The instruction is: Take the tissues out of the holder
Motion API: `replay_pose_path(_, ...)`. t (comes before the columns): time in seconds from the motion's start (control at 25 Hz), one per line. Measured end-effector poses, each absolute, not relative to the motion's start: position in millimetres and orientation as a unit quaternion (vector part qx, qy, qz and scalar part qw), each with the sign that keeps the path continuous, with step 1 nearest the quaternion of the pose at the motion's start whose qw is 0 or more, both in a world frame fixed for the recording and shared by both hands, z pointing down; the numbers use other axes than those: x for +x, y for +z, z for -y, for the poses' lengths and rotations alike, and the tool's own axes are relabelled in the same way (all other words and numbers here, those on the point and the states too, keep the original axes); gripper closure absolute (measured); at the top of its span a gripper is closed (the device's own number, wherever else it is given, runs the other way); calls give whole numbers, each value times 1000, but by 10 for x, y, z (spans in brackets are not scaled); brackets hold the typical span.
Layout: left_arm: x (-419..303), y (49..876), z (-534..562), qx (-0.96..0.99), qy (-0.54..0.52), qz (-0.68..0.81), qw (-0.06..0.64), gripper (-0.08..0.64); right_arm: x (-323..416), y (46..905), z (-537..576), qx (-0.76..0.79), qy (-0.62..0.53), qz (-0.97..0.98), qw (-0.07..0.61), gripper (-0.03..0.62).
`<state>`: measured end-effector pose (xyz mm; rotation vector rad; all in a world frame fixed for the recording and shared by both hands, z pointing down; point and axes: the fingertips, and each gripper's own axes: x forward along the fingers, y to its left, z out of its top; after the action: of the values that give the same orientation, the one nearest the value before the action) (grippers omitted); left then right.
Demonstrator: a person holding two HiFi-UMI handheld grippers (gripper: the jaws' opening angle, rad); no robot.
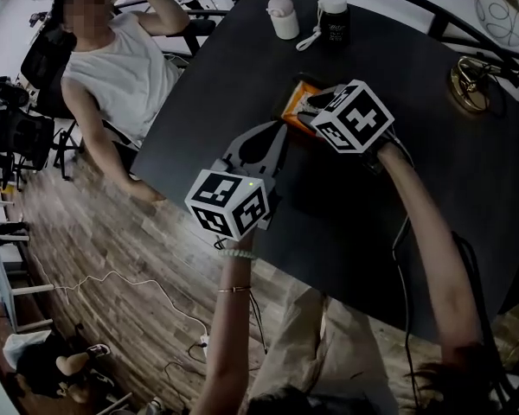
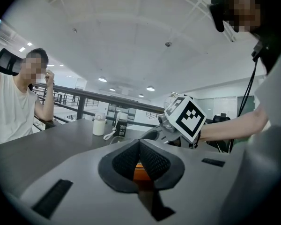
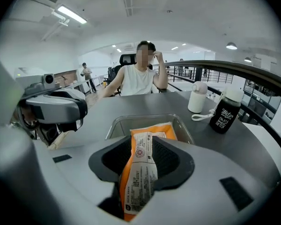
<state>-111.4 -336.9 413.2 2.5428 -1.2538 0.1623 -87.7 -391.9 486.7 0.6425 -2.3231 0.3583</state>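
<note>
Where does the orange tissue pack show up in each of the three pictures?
Head view: orange plastic tissue pack just above centre, half hidden behind the right hand-held gripper.
Left gripper view: just an orange sliver low centre, behind the jaws.
Right gripper view: the pack low centre, standing between the jaws.
Shared landmark: the white lidded cup.

The head view is looking steeply down on the dark table [image 1: 415,119] from above, while both gripper views are skimming low and close across it, sharing the orange tissue pack [image 3: 143,172], white bottle [image 3: 197,97] and seated person [image 3: 139,76].
</note>
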Motion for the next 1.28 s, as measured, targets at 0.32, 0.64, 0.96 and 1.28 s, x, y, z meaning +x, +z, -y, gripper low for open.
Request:
replay_pose_path(0.32,-1151,4227,3413,881,56,441,162,552,-828,5021,4060,267,125,861,415,468)
replay_pose_path(0.64,-1113,4291,3337,881,53,440,169,552,-848,5075,4012,247,114,861,430,568)
replay_pose_path(0.96,-1234,4087,3306,879,46,449,155,552,-737,4860,4023,258,147,895,334,578)
replay_pose_path(1.28,-1352,3832,3282,876,30,461,138,552,-564,4292,4017,298,160,914,226,580)
